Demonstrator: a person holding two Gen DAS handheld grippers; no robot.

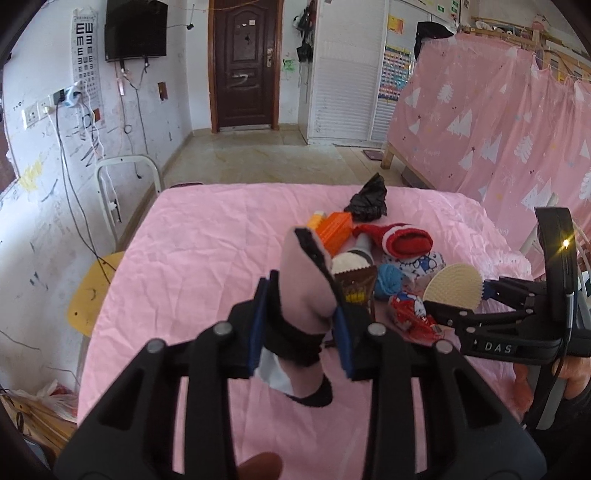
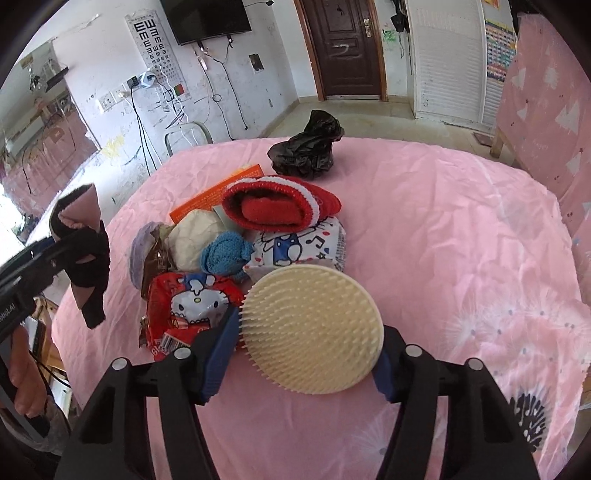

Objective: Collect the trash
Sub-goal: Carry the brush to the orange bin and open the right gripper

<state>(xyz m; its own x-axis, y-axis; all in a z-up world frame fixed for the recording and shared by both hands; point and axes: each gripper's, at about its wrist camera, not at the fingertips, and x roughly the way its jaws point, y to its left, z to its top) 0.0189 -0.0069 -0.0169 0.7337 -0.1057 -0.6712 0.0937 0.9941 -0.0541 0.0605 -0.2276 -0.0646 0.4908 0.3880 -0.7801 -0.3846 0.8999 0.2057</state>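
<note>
Clutter meets sorting on a pink-covered surface point(image 2: 424, 229): the left gripper point(image 1: 301, 325) has its jaws clamped on a pink-and-black glove point(image 1: 306, 291), raised clear of the heap, seemingly to set it apart from the rubbish. The right gripper point(image 2: 306, 354) has its jaws on either side of a round cream brush point(image 2: 310, 328), both pads at its rim; whether it is off the cloth cannot be told.

Just ahead of the right jaws lies the trash itself: a red cartoon wrapper point(image 2: 192, 306) touching the left pad, a white cartoon wrapper point(image 2: 295, 247) beyond the brush, and a brown wrapper point(image 2: 155, 254) to the left. Mixed among them are a blue knit ball point(image 2: 225, 254), a red-and-white knit hat point(image 2: 277, 206) and an orange box point(image 2: 218, 192). Farther off sits a crumpled black bag point(image 2: 306, 147), probably the intended receptacle.

Behind, a scribbled white wall carries an eye chart point(image 1: 86, 59) and a television point(image 1: 135, 29); a dark door point(image 1: 245, 62) stands closed, and a pink curtain point(image 1: 498, 122) hangs to the right.
</note>
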